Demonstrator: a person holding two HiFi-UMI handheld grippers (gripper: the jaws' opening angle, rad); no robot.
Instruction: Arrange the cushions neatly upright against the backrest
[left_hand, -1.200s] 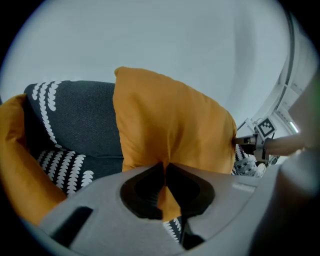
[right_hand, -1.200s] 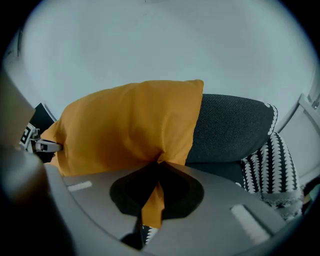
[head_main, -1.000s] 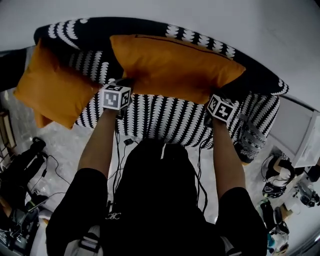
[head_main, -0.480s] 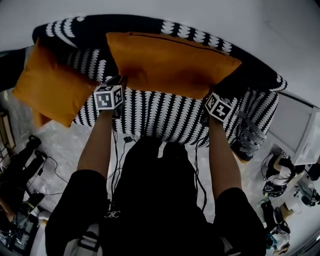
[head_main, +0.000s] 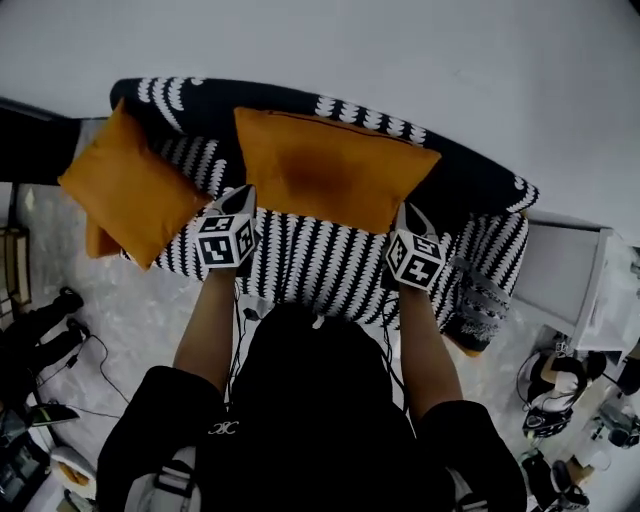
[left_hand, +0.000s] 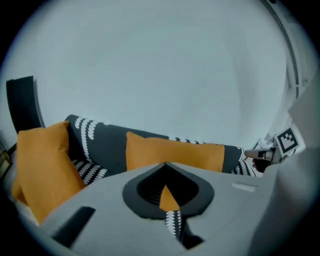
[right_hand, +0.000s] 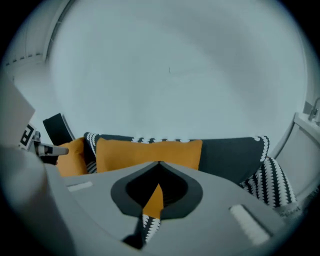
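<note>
A plain pale wall (head_main: 400, 50) filled the top of the head view. The light was soft and even. Against the wall stood a black sofa (head_main: 320, 260) with white wavy marks all over it. The floor (head_main: 150, 310) at the lower left was light grey and patchy, with thin black cables (head_main: 100, 360) lying on it. A white cabinet (head_main: 555, 280) stood at the right, just beside the sofa. A tall black panel (head_main: 40, 150) stood at the upper left. Small dark things (head_main: 545, 400) lay in the lower right corner.
</note>
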